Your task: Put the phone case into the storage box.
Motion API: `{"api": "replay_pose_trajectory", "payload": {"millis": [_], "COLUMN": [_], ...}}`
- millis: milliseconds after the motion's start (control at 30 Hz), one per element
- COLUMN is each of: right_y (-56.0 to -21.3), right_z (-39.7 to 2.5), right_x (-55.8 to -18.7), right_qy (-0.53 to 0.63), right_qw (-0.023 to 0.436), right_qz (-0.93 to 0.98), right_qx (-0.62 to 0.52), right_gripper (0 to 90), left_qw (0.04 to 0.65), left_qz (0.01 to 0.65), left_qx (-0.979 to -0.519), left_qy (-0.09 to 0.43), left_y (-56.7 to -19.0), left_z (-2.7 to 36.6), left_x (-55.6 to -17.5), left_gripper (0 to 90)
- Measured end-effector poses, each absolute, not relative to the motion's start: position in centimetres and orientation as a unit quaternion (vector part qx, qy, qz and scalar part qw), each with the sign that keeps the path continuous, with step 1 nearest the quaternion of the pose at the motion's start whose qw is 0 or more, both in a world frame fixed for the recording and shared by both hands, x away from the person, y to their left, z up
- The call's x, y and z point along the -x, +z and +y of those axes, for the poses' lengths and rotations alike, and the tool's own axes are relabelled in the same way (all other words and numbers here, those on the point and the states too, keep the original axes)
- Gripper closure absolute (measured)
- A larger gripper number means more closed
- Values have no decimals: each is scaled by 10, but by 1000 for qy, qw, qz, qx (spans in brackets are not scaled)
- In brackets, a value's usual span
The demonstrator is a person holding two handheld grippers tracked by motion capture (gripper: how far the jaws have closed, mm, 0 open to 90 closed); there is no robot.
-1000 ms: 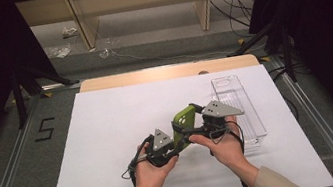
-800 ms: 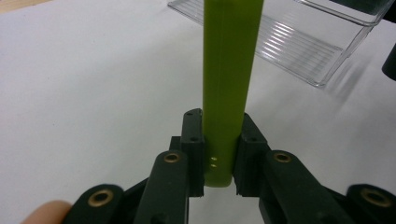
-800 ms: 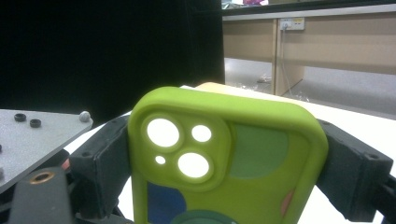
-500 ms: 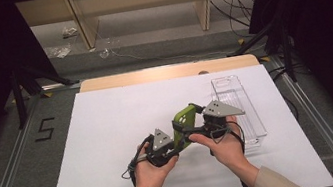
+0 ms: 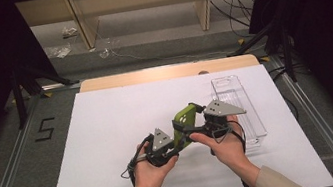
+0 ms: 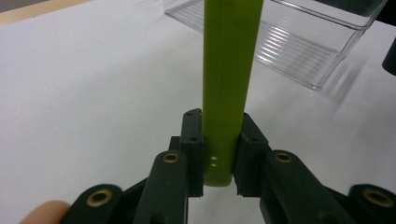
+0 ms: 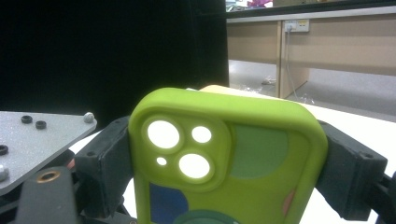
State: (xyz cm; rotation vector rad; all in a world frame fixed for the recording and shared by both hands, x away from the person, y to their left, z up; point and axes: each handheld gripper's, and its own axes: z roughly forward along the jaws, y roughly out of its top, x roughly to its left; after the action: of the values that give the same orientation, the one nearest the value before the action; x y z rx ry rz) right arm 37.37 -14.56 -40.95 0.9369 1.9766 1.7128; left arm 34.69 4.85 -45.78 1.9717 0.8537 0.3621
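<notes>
Even overhead light leaves my white desk [image 5: 110, 133] bright against dark surroundings, soft shadows fall beside the clear tray [image 6: 299, 46], and the green phone case [image 7: 224, 163] blurs slightly close to my right gripper's camera.

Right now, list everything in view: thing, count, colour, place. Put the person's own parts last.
phone case: one, lime green with camera cut-outs, held above the sheet between both grippers.
clear tray: one, transparent, on the sheet's right side.
white sheet: one, white, covering the table.
wooden board: one, light wood, at the sheet's far edge.
number 5 mark: one, black, on the grey surface left of the sheet.
left gripper: one, black, shut on the case's thin edge.
right gripper: one, black, shut across the case's camera end.
hands: two, coming in from the bottom.
</notes>
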Motion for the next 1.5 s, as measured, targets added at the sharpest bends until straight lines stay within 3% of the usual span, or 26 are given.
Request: {"api": "replay_pose_trajectory", "payload": {"millis": [167,367,967,1500], "right_y": [-408,-406,-396,-393], "right_z": [-147,-150,-166,-174], "right_x": [-374,-374,-378,-380], "right_qy": [607,608,613,612], "right_qw": [184,188,202,213], "right_qz": [700,698,685,682], "right_qx": [-330,-329,-337,-340], "right_gripper": [169,170,170,170], "left_qw": [463,460,436,435], "left_qz": [338,323,289,284], "left_qx": [-806,-812,-838,-840], "left_qy": [151,156,157,155], "left_y": [-457,-454,-446,-444], "left_z": [49,49,56,72], "left_x": [-346,-345,-341,-338], "left_gripper": [715,599,10,0]}}
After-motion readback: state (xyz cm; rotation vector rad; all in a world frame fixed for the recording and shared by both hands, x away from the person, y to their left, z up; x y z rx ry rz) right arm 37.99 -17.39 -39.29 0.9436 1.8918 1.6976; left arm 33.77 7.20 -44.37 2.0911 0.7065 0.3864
